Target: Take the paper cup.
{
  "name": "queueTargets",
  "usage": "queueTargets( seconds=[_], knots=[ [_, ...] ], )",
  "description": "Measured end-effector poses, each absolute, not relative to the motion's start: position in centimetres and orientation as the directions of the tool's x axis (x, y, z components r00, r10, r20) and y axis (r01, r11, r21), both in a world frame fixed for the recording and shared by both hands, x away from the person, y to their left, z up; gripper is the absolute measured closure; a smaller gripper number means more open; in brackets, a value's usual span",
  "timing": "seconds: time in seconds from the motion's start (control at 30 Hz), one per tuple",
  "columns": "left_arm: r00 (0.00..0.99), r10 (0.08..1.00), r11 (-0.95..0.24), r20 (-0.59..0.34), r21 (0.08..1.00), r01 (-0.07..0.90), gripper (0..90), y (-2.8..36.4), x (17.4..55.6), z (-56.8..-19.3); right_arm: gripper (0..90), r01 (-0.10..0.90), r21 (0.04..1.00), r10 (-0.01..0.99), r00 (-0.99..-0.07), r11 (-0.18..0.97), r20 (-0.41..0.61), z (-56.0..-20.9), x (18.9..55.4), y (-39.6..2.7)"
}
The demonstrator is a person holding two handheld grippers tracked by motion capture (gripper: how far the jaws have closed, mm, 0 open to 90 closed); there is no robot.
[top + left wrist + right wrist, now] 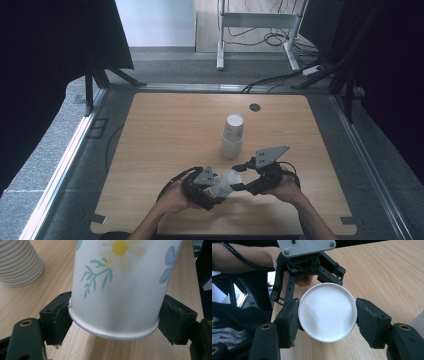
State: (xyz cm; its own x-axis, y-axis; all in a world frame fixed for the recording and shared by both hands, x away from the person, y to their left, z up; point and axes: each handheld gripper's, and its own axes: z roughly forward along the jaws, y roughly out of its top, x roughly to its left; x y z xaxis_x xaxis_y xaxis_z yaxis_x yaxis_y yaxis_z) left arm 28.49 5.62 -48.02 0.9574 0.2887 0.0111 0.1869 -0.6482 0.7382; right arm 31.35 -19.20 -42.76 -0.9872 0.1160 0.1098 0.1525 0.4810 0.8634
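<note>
2 hand-held grippers meeting over the near edge of the desk (165, 125), one paper cup (225, 182) held between them, lying on its side above the wood. Left hand-held gripper (212, 186) at the cup's rim end: in the left gripper view, rolled rim of the flowered cup (120, 290) sitting between the 2 black pads (58, 315), both pressed against the wall just above the rim (yellow daisy, green sprig and a blue flower printed on the side). Right hand-held gripper (242, 184) at the opposite end: in the right gripper view, round white base of the cup (327, 312) facing the camera, clamped from both sides by its pads (372, 322). Beyond that base, the left hand-held gripper (312, 267) with its grey plate, and the person's hand behind it. Farther up the desk, well apart from the grippers, a stack of paper cups (233, 136) standing mouth down, ribbed stack edge (18, 263) visible at the top left of the left gripper view. Small dark grommet (255, 107) near the far edge.
</note>
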Motion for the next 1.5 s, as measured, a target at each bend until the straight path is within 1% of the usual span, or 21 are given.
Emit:
queueTargets(
  seconds=[0.17,0.2,0.37,0.57,0.7,0.73,0.83,0.87,0.93,1.0,1.07,1.17,1.27,1.4,1.5],
  knots=[
    [0.956,0.292,-0.650,0.013,0.736,0.188,23.3,5.6,28.5,-48.0,37.8,0.152,0.862,0.116,-0.987,0.484,0.109,-42.8,31.4,-19.2],
    [0.956,0.292,-0.653,0.012,0.733,0.190,25.5,5.6,28.5,-48.0,37.7,0.152,0.860,0.117,-0.987,0.488,0.109,-42.8,31.4,-19.3],
    [0.956,0.292,-0.661,0.010,0.724,0.194,31.1,5.6,28.5,-47.9,37.5,0.153,0.854,0.118,-0.987,0.497,0.108,-42.8,31.5,-19.3],
    [0.953,0.302,-0.671,0.013,0.713,0.203,35.8,5.6,28.6,-47.7,37.2,0.154,0.849,0.124,-0.987,0.506,0.105,-42.7,31.5,-19.2],
    [0.953,0.301,-0.678,0.021,0.707,0.198,36.5,5.7,28.6,-47.4,36.9,0.156,0.846,0.129,-0.986,0.509,0.104,-42.6,31.5,-19.1],
    [0.953,0.301,-0.680,0.027,0.706,0.195,36.5,5.7,28.6,-47.2,33.4,0.163,0.846,0.132,-0.985,0.508,0.110,-42.6,31.5,-19.1],
    [0.952,0.304,-0.692,0.037,0.695,0.194,36.6,5.7,28.6,-46.9,27.6,0.174,0.848,0.143,-0.983,0.500,0.117,-42.4,31.5,-19.1],
    [0.952,0.304,-0.692,0.037,0.695,0.194,36.6,5.7,28.6,-46.9,27.6,0.174,0.848,0.143,-0.983,0.500,0.117,-42.4,31.5,-19.1],
    [0.949,0.310,-0.713,0.058,0.674,0.192,36.6,5.7,28.7,-46.5,22.2,0.171,0.839,0.158,-0.982,0.516,0.103,-42.1,31.3,-19.1],
    [0.950,0.307,-0.721,0.063,0.666,0.190,36.6,5.8,28.7,-46.4,20.0,0.172,0.832,0.171,-0.981,0.528,0.094,-41.9,31.2,-19.2],
    [0.947,0.309,-0.749,0.085,0.636,0.187,36.5,5.9,28.8,-46.0,18.1,0.180,0.819,0.190,-0.978,0.545,0.088,-41.7,31.2,-19.2],
    [0.948,0.302,-0.771,0.101,0.611,0.181,36.5,5.8,28.7,-45.5,16.8,0.187,0.780,0.226,-0.972,0.597,0.061,-41.6,31.0,-19.0],
    [0.951,0.287,-0.795,0.115,0.582,0.169,36.4,5.5,28.7,-45.1,16.3,0.190,0.747,0.237,-0.971,0.637,0.044,-41.6,30.8,-18.8],
    [0.956,0.258,-0.831,0.137,0.537,0.148,36.3,4.8,28.7,-44.7,15.9,0.188,0.714,0.240,-0.970,0.675,0.029,-41.6,30.6,-18.4],
    [0.958,0.245,-0.850,0.149,0.508,0.138,36.2,4.4,28.6,-44.6,15.8,0.195,0.685,0.232,-0.972,0.702,0.040,-41.7,30.5,-18.1]
  ],
)
